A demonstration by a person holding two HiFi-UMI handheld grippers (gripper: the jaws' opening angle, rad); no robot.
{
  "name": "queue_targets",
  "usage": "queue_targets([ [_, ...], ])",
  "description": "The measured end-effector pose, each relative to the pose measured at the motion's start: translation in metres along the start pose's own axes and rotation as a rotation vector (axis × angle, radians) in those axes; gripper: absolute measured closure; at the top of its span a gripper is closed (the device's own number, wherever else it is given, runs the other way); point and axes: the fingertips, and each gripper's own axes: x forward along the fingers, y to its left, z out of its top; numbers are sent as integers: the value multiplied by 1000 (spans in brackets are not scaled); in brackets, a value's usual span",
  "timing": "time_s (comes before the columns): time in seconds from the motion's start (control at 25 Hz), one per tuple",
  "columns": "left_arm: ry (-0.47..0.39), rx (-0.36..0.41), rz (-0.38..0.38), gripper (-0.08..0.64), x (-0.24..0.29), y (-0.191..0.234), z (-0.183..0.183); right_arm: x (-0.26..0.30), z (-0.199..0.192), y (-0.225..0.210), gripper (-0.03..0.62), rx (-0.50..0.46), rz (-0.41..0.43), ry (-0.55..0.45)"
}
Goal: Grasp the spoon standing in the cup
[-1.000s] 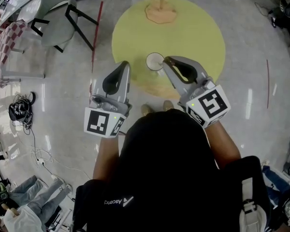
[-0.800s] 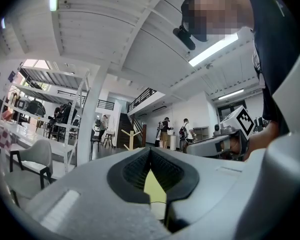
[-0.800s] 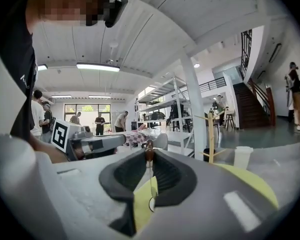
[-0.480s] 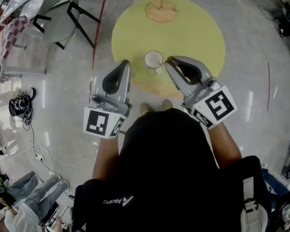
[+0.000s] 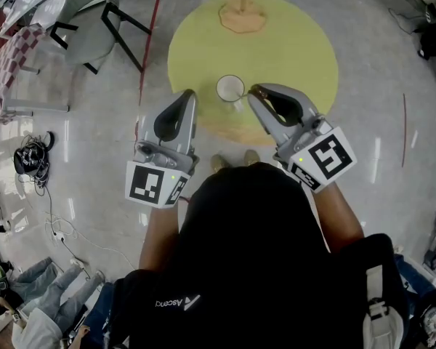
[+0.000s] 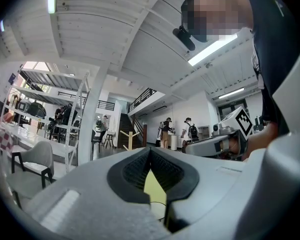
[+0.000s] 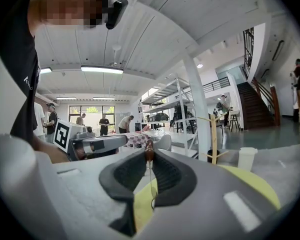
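A white cup [image 5: 230, 88] shows over the round yellow surface [image 5: 291, 42]. My right gripper [image 5: 253, 90] sits just right of its rim. The jaws are shut on a thin spoon [image 7: 149, 179], pinching its brown handle end at the tips [image 7: 149, 156], and the stem hangs down between them. In the head view the spoon [image 5: 243, 97] runs from the tips toward the cup's near rim. My left gripper [image 5: 189, 95] hovers left of the cup, apart from it. Its jaws [image 6: 150, 151] meet at the tips with nothing between them.
A wooden stand [image 5: 243, 9] rises at the yellow surface's far side. A grey chair [image 5: 87, 20] and a checked table [image 5: 7, 64] are at the far left. Cables [image 5: 30, 162] lie on the floor at left. Several people stand far off in the hall.
The right gripper has shifted slightly right and forward next to the cup, still holding the spoon. The left gripper has stayed put.
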Motion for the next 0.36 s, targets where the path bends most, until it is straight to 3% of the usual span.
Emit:
queue_targets([
  [0.36, 0, -2, -2, 549, 2, 1, 2, 1, 1, -2, 551, 4, 1, 1],
])
